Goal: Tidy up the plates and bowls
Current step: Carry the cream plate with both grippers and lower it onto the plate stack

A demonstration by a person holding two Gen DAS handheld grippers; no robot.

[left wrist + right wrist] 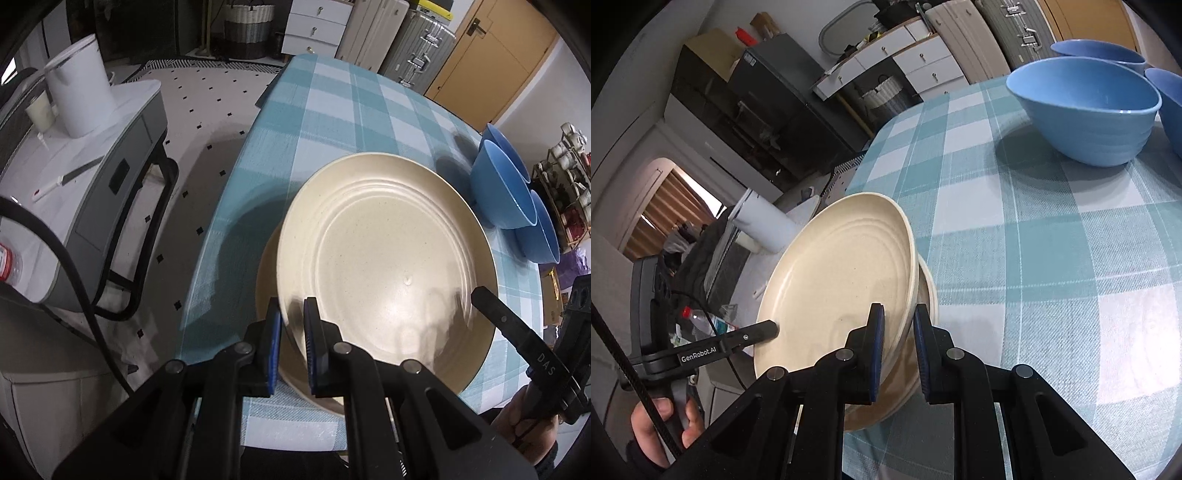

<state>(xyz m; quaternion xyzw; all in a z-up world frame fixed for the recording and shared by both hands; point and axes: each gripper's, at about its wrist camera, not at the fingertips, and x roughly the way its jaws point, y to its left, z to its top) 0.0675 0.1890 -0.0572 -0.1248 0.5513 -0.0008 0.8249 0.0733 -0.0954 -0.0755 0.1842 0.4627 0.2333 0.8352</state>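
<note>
A cream plate (pixel 384 258) is held just above a second cream plate (pixel 267 266) that lies on the checked tablecloth. My left gripper (pixel 291 347) is shut on the upper plate's near rim. My right gripper (pixel 897 350) is shut on the same upper plate (pixel 834 280) at its other edge; the lower plate (pixel 929 291) shows beneath it. The right gripper's finger also shows in the left wrist view (pixel 517 332), and the left gripper's finger in the right wrist view (pixel 738 338). Three blue bowls (pixel 502 184) stand at the table's far right, the nearest bowl (pixel 1086 110) upright.
The table (pixel 1052 258) has a teal and white checked cloth, and its left edge runs close to the plates. A grey side cabinet (pixel 92 166) with a white bucket (pixel 79 85) stands left of the table. Drawers and suitcases line the far wall.
</note>
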